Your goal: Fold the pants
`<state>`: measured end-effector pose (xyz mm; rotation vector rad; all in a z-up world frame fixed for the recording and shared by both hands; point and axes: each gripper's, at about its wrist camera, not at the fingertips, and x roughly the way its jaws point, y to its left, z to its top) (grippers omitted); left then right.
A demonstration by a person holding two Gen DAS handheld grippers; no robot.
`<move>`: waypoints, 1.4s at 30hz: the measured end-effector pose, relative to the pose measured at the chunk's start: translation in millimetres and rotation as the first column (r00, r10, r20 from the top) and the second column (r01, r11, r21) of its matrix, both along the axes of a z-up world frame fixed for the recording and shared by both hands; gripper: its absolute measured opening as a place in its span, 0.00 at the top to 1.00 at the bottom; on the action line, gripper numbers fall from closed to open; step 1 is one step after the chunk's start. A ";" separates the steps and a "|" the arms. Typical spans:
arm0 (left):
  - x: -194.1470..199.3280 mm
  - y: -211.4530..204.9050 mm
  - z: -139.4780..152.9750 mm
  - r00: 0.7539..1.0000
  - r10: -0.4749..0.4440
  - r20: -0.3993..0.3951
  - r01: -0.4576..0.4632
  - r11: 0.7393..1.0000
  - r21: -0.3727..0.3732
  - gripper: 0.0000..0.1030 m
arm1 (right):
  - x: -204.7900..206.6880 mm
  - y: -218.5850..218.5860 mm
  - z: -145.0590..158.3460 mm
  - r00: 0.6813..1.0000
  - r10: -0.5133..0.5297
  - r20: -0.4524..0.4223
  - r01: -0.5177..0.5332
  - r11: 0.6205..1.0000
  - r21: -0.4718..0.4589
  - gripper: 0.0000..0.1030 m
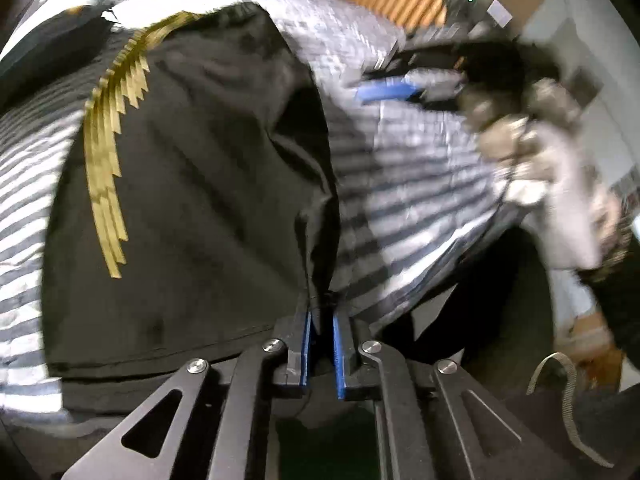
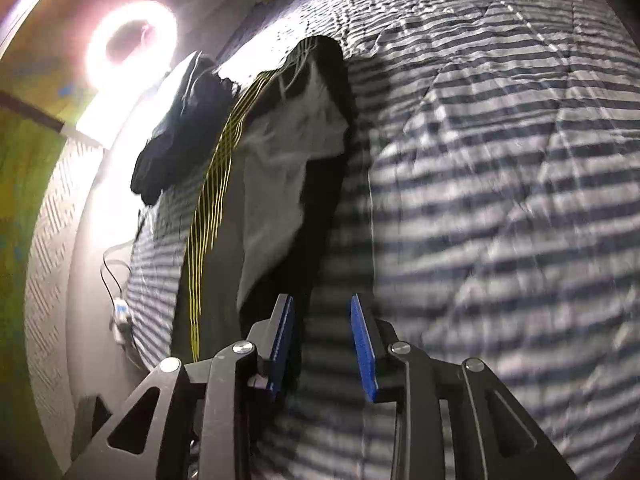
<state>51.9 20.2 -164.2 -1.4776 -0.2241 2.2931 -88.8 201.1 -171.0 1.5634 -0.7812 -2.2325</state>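
Left hand-held gripper (image 1: 321, 320) had its blue-padded fingers pressed nearly together on a gathered fold of the dark pants (image 1: 192, 200), pinching the cloth right at its tips. From that pinch the pants fanned out ahead and to the left across the striped bedcover (image 1: 420, 184), with a band of thin yellow stripes (image 1: 108, 152) curving along the far-left side of the fabric. Ahead and to the right, a person's hand (image 1: 532, 148) gripped the other tool, blurred by motion.

Right hand-held gripper (image 2: 322, 340) stood spread — its two blue pads (image 2: 362, 352) well apart, with only the striped bedcover (image 2: 500, 200) showing between them. Its left finger sat just beside the edge of the pants (image 2: 324, 184), whether touching could not be told. Ahead and slightly left of it, the pants ran away along the bed, a pale inner lining (image 2: 288, 168) exposed and the yellow stripes (image 2: 212, 208) further left. Beyond those lay a separate dark garment (image 2: 180, 128) near the bed's edge, and past that a glaring ring light (image 2: 132, 36). Down at the left, a cable with a small white plug (image 2: 120, 316) hung beside the bed.

No writing, label or brand mark could be read anywhere — the frames were too blurred.
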 end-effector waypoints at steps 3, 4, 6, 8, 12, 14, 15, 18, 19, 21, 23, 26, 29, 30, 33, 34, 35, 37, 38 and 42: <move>8.8 -13.7 33.6 0.997 0.024 -0.068 -0.021 0.999 0.046 0.92 | -20.8 0.6 -6.1 1.000 -0.022 0.011 0.023 0.999 -0.032 0.73; 11.1 -19.6 43.7 0.996 0.041 -0.083 -0.036 0.997 0.066 0.92 | -25.2 0.0 -7.2 1.000 -0.025 0.014 0.025 0.999 -0.038 0.73; 13.5 -30.2 51.8 0.993 0.062 -0.097 -0.054 0.995 0.085 0.92 | -28.1 -2.4 -4.2 1.000 -0.020 -0.008 0.020 1.000 -0.015 0.73; 11.6 -36.7 54.2 0.993 0.076 -0.093 -0.066 0.992 0.110 0.92 | -20.6 -6.6 0.5 0.999 0.011 -0.034 -0.011 1.000 -0.014 0.73; 5.3 -42.4 50.3 0.994 0.074 -0.083 -0.064 0.992 0.110 0.92 | 2.4 -26.4 18.5 0.990 0.094 -0.101 -0.094 0.996 0.009 0.73; 3.4 -38.8 45.0 0.995 0.062 -0.077 -0.053 0.992 0.110 0.92 | 4.1 -38.6 24.7 0.984 0.130 -0.119 -0.129 0.991 0.017 0.72; 4.6 -41.1 46.4 0.995 0.059 -0.076 -0.051 0.993 0.107 0.92 | 2.0 -43.3 25.1 0.983 0.143 -0.117 -0.142 0.990 0.020 0.72; 7.4 -34.6 39.2 0.997 0.052 -0.065 -0.045 0.993 0.112 0.92 | -7.4 -59.2 21.2 0.981 0.166 -0.098 -0.162 0.985 0.055 0.72; 8.6 -33.7 38.1 0.997 0.052 -0.063 -0.045 0.993 0.114 0.92 | -8.7 -62.5 17.9 0.981 0.174 -0.089 -0.167 0.983 0.078 0.72; 8.0 -35.6 36.2 0.996 0.068 -0.062 -0.061 0.991 0.121 0.92 | -10.3 -68.6 13.4 0.980 0.182 -0.075 -0.170 0.976 0.139 0.72; 9.8 -39.0 37.8 0.995 0.080 -0.065 -0.070 0.988 0.140 0.92 | -8.1 -69.0 9.5 0.981 0.180 -0.071 -0.164 0.968 0.192 0.72; 10.6 -39.1 41.6 0.994 0.080 -0.080 -0.068 0.988 0.135 0.92 | -6.8 -74.7 6.7 0.982 0.175 -0.076 -0.146 0.944 0.296 0.72; 13.4 -32.9 43.2 0.995 0.048 -0.093 -0.037 0.992 0.125 0.92 | -5.0 -96.1 8.0 0.965 0.245 -0.097 -0.204 0.928 0.313 0.72; 14.8 -30.2 42.9 0.995 0.038 -0.096 -0.027 0.993 0.111 0.92 | -6.3 -100.6 9.5 0.962 0.249 -0.108 -0.195 0.911 0.363 0.72; 16.4 -30.3 37.5 0.995 0.034 -0.096 -0.026 0.996 0.083 0.93 | -18.9 -78.3 9.0 0.981 0.180 -0.076 -0.135 0.904 0.405 0.77; 16.3 -31.3 33.9 0.996 0.034 -0.087 -0.026 0.996 0.089 0.93 | -20.2 -64.0 10.1 0.987 0.143 -0.076 -0.104 0.917 0.385 0.77; 15.4 -28.4 25.8 0.998 0.010 -0.058 -0.003 0.993 0.114 0.93 | -20.2 -47.9 10.8 0.990 0.117 -0.076 -0.083 0.932 0.352 0.77; 15.2 -14.1 9.7 0.997 -0.080 0.014 0.077 0.987 0.139 0.93 | -16.6 -28.5 8.6 0.993 0.100 -0.059 -0.073 0.935 0.347 0.76; 17.9 -3.6 0.8 0.992 -0.113 0.047 0.107 0.987 0.119 0.92 | -16.3 -27.4 7.2 0.993 0.111 -0.048 -0.086 0.928 0.363 0.76; 30.7 0.4 -0.7 0.986 -0.155 0.063 0.149 0.985 0.082 0.92 | -6.1 -18.5 -4.4 0.986 0.164 0.015 -0.158 0.913 0.376 0.75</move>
